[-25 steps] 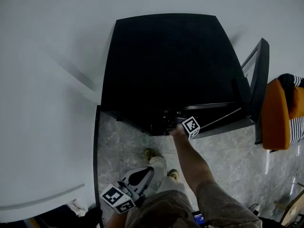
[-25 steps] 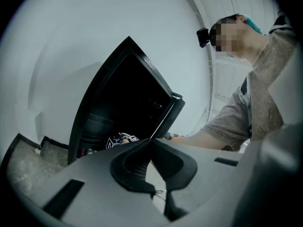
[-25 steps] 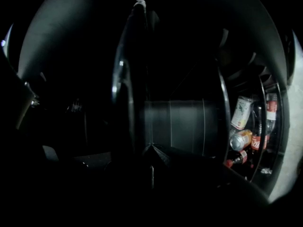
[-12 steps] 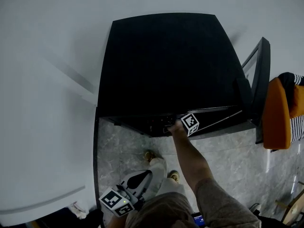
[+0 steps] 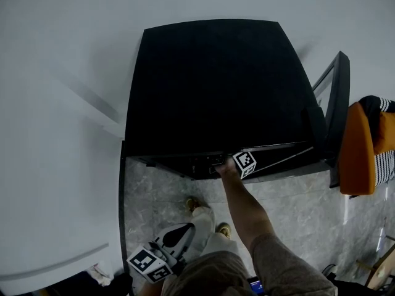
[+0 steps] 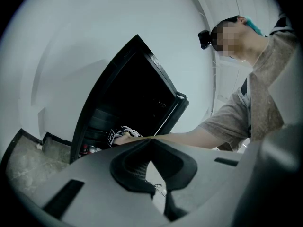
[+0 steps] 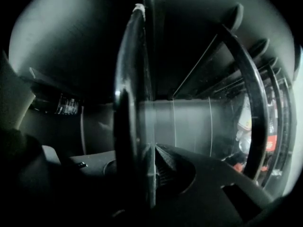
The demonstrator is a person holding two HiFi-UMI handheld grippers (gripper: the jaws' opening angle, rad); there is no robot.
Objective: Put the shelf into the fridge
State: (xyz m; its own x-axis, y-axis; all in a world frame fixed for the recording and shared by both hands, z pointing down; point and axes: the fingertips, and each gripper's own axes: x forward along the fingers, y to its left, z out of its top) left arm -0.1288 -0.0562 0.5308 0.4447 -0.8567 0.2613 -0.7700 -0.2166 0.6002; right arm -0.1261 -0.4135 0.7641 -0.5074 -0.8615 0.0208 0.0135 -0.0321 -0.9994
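From the head view the black fridge (image 5: 203,85) is seen from above, its door (image 5: 336,103) swung open at the right. My right gripper (image 5: 231,164) reaches in under the fridge's front edge, and only its marker cube and the forearm show. In the right gripper view the right gripper (image 7: 150,150) is shut on the shelf (image 7: 127,103), a glass pane with a dark rim seen edge-on, held inside the dark cabinet. The left gripper (image 5: 184,228) hangs low by the person's leg. In its own view the left gripper (image 6: 151,142) is shut with nothing in it.
Bottles (image 7: 66,105) lie at the left inside the fridge, and more packages (image 7: 244,122) sit behind the door-side rails at the right. An orange chair (image 5: 358,147) stands right of the door. The grey marbled floor (image 5: 157,193) and the person's shoes lie below the fridge front.
The right gripper has slid slightly further in under the fridge's front edge with the shelf. The left gripper has stayed low by the leg.
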